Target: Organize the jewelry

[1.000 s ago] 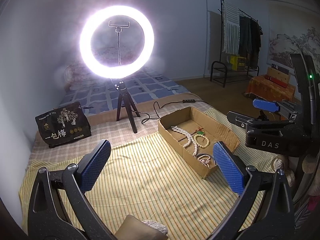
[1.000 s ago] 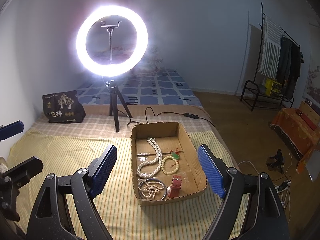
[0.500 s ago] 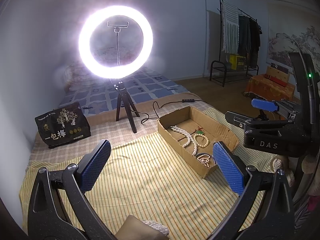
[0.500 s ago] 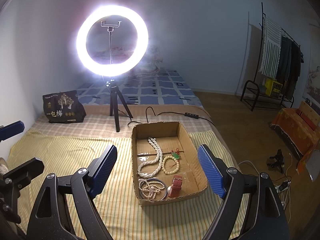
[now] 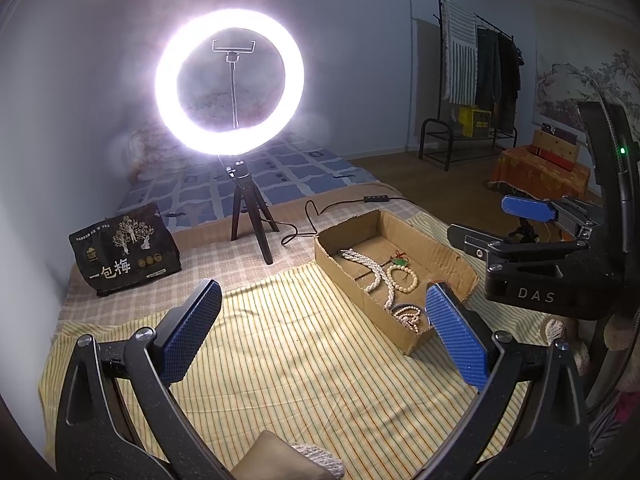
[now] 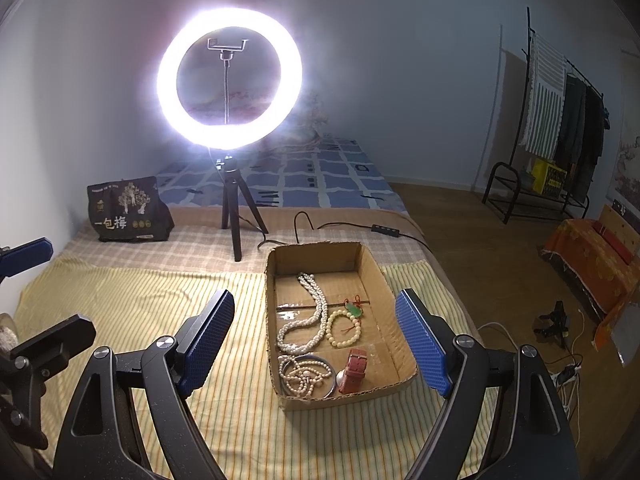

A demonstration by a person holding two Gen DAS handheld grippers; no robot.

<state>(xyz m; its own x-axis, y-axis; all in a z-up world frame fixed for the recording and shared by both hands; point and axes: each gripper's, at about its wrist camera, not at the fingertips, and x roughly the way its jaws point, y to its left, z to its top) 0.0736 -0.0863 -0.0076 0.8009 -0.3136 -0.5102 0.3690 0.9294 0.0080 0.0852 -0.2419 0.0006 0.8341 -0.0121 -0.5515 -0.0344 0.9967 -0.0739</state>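
Observation:
A shallow cardboard box [image 6: 376, 268] lies on the striped bedspread; it also shows in the left wrist view [image 5: 444, 248]. Inside lie a long pearl necklace [image 6: 312, 316], a cream bead bracelet [image 6: 344, 328] with a green pendant [image 6: 353, 309], a bead strand in a metal bangle [image 6: 306, 374] and a red-strap watch [image 6: 354, 370]. My right gripper [image 6: 320, 340] is open and empty, held above the box's near end. My left gripper [image 5: 324, 332] is open and empty, over the bedspread left of the box. The right gripper also shows in the left wrist view [image 5: 496, 222].
A lit ring light [image 6: 228, 78] on a tripod [image 6: 236, 216] stands behind the box, its cable [image 6: 348, 226] trailing right. A black snack bag [image 6: 128, 210] sits at the back left. The bed's right edge drops to a wooden floor with a clothes rack [image 6: 560, 120].
Both grippers have shifted very slightly; the scene barely moves in either view. Nothing was taken hold of or let go.

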